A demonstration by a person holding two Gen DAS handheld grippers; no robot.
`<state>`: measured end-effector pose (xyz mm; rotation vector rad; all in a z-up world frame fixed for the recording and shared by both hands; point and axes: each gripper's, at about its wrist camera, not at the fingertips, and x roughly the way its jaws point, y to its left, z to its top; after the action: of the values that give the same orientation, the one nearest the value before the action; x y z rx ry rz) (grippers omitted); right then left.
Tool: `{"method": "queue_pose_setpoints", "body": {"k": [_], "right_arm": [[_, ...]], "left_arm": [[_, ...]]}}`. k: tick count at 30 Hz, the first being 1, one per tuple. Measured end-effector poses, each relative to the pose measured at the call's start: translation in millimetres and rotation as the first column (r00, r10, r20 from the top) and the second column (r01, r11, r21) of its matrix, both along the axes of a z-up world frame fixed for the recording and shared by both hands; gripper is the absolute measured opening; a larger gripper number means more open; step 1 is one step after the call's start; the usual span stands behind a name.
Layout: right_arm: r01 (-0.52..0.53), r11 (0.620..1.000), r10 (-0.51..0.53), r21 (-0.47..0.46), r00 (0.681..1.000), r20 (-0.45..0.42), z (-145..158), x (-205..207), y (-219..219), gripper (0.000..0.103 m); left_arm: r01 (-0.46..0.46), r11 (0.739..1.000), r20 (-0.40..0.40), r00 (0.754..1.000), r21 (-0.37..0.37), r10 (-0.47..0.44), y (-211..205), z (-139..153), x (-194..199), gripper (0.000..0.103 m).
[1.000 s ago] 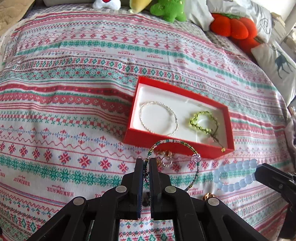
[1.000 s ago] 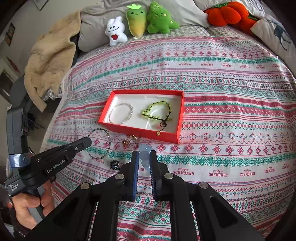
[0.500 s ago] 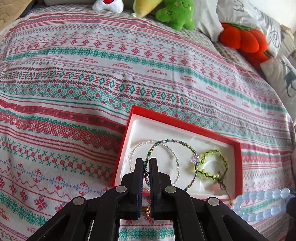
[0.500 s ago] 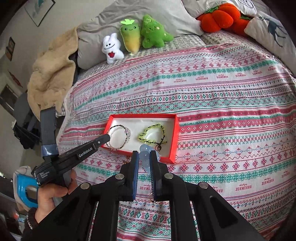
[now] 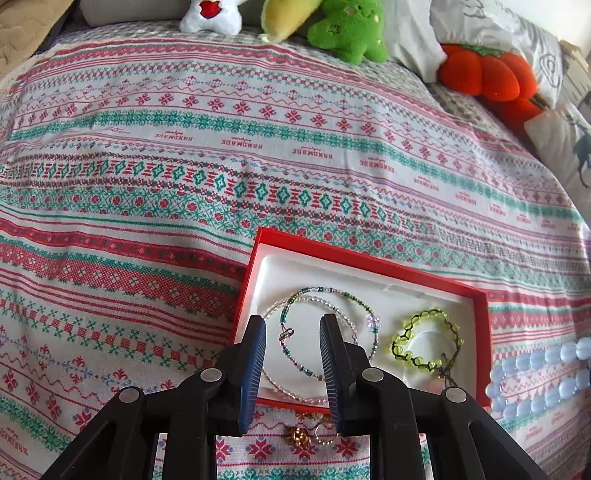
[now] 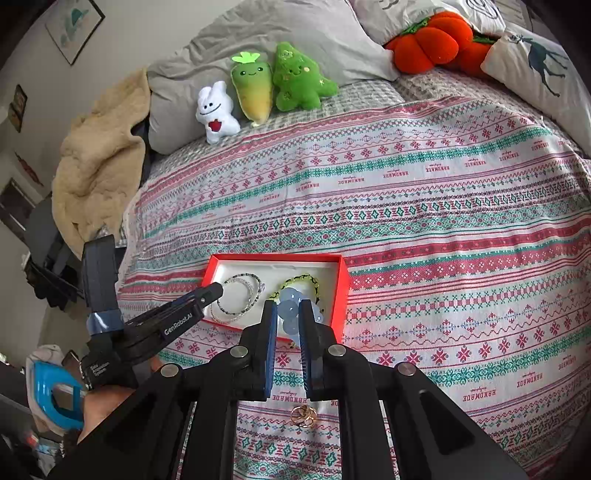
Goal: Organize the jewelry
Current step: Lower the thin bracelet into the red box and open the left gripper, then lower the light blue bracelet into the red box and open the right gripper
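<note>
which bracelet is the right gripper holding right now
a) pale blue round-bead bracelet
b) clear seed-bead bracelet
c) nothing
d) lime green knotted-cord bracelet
a: the right gripper is closed on the pale blue round-bead bracelet above the red cardboard jewelry box, where the lime green knotted-cord bracelet already lies.

A bed covered by a patterned blanket point(image 6: 424, 206) in red, green and white bands. Lying directly on the blanket: a shallow red box point(image 5: 369, 258) with a white lining, near the front edge; a small cluster of gold-coloured rings point(image 6: 303, 415) just in front of the box. At the head of the bed, against a grey pillow point(image 6: 295, 33): a white rabbit toy point(image 6: 216, 112), a carrot toy point(image 6: 253, 88), a green toy point(image 6: 297, 79). To their right, an orange pumpkin cushion point(image 6: 432, 38) and a deer-print pillow point(image 6: 535, 62).
</note>
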<state>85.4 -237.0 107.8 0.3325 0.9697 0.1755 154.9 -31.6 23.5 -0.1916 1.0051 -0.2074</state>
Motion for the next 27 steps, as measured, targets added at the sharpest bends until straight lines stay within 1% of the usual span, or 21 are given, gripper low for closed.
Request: {"method": "queue_pose_setpoints", "body": {"k": [2,6,8,13,16,19,22,27], "right_arm": [[0.000,1.000,0.000,0.000,1.000,0.005,0,3,3,0.012],[-0.005,1.000,0.005,-0.002,1.000,0.008,-4,12,16,0.012],[-0.013,1.000,0.013,-0.003,1.000,0.011,-5,16,24,0.012],[-0.054,0.998,0.054,0.013,0.998,0.015,-12,26,50,0.012],[-0.078,0.997,0.078,0.027,0.997,0.016,-19,31,62,0.012],[-0.067,0.998,0.067,-0.014,0.998,0.001,-29,36,67,0.012],[-0.041,0.997,0.039,-0.067,0.999,-0.019,-40,40,61,0.012],[0.006,0.996,-0.011,-0.093,0.998,-0.054,-56,46,40,0.012]], "left_arm": [[0.003,1.000,0.007,1.000,0.003,-0.003,4,4,-5,0.035],[0.008,1.000,0.024,1.000,0.020,-0.008,14,11,-18,0.046],[0.007,0.999,0.024,1.000,0.036,-0.008,19,12,-23,0.055],[0.008,0.998,-0.007,1.000,0.059,-0.008,29,5,-30,0.064],[0.010,0.997,-0.025,1.000,0.076,-0.008,33,0,-32,0.065],[0.011,0.997,-0.043,0.999,0.081,-0.007,37,-4,-34,0.066],[0.016,0.996,-0.057,0.998,0.090,-0.010,39,-8,-35,0.066],[0.019,0.995,-0.069,0.998,0.097,-0.013,39,-11,-36,0.066]]}}
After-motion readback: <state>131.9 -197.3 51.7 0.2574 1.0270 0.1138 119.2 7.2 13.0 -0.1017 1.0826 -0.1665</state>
